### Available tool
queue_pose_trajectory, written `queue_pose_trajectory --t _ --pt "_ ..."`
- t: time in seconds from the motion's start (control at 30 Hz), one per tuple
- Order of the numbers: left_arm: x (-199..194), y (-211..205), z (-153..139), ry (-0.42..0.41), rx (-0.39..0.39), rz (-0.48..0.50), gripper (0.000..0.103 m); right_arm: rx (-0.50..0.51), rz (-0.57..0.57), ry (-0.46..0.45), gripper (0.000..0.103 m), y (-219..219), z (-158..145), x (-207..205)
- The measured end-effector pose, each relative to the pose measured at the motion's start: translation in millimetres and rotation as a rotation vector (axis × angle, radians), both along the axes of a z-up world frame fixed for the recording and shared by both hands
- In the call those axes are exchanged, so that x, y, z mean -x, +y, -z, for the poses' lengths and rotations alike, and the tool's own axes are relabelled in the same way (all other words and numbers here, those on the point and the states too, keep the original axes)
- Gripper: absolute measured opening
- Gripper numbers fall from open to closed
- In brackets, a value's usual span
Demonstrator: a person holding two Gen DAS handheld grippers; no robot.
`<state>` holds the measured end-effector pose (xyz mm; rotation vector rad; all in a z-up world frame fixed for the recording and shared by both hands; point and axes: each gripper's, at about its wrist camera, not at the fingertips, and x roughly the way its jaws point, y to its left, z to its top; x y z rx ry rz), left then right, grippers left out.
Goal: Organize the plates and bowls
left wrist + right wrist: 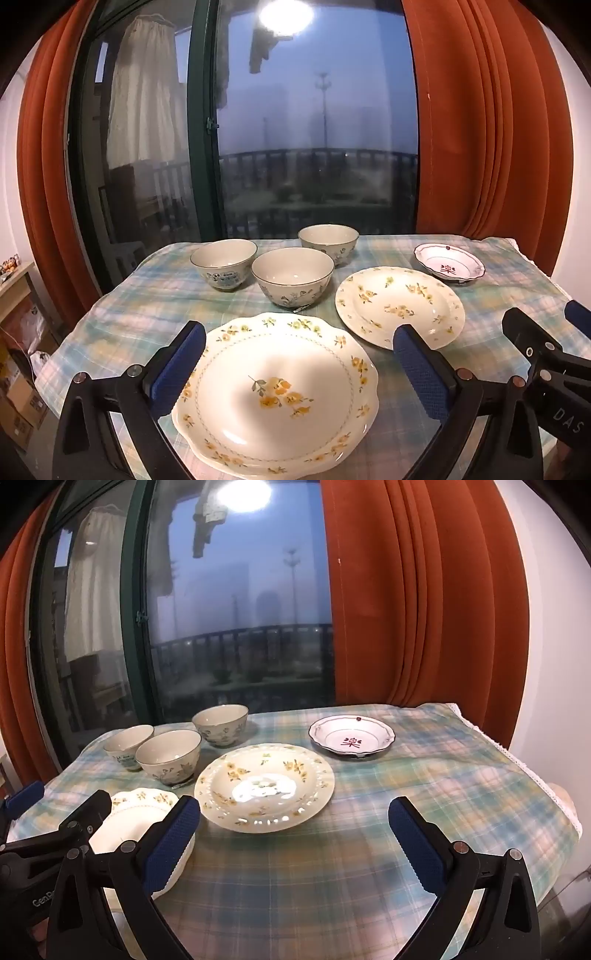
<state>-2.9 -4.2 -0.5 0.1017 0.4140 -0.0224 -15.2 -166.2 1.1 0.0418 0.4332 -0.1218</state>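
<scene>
A scalloped yellow-flower plate point(277, 391) lies at the table's near left, between the open fingers of my left gripper point(299, 354), which hovers above it. A round yellow-flower plate point(399, 306) lies in the middle; it also shows in the right wrist view point(264, 786). A small red-flower dish point(448, 264) sits at the far right. Three bowls point(291, 277) point(223, 263) point(328, 243) cluster at the far left. My right gripper point(295, 834) is open and empty over bare cloth near the front.
The table carries a plaid cloth point(424, 775) with its right edge falling off point(535, 775). A window and orange curtains point(424, 609) stand behind the table. Shelves with boxes point(18, 332) stand to the left.
</scene>
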Motion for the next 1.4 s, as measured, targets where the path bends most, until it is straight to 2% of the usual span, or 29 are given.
queue_pose_trajectory --t 0.03,0.13,0.17,0.43,0.5,1.4 --pt "-3.8 4.3 0.2 0.051 0.066 -0.007 0.102 0.011 -0.001 0.002 0.103 0.6 0.4 0.7" --pt "-4.2 3.6 0.9 0.065 0.076 -0.006 0.102 0.019 -0.009 0.018 0.103 -0.2 2.2 1.4" --pt "-4.6 3.2 1.2 0.07 0.078 -0.007 0.102 -0.013 0.001 0.035 0.103 -2.9 -1.3 -3.8" --pt "0.4 0.0 7.1 0.072 0.066 -0.001 0.102 -0.016 -0.008 0.058 0.103 -4.0 0.3 -8.7" --pt "-4.2 10.0 7.0 0.08 0.08 0.006 0.102 -0.028 -0.006 0.064 0.103 -5.5 1.6 -8.7" --pt "0.3 5.8 6.0 0.08 0.085 0.024 0.102 -0.043 0.018 0.07 0.103 -11.3 -1.1 -4.3"
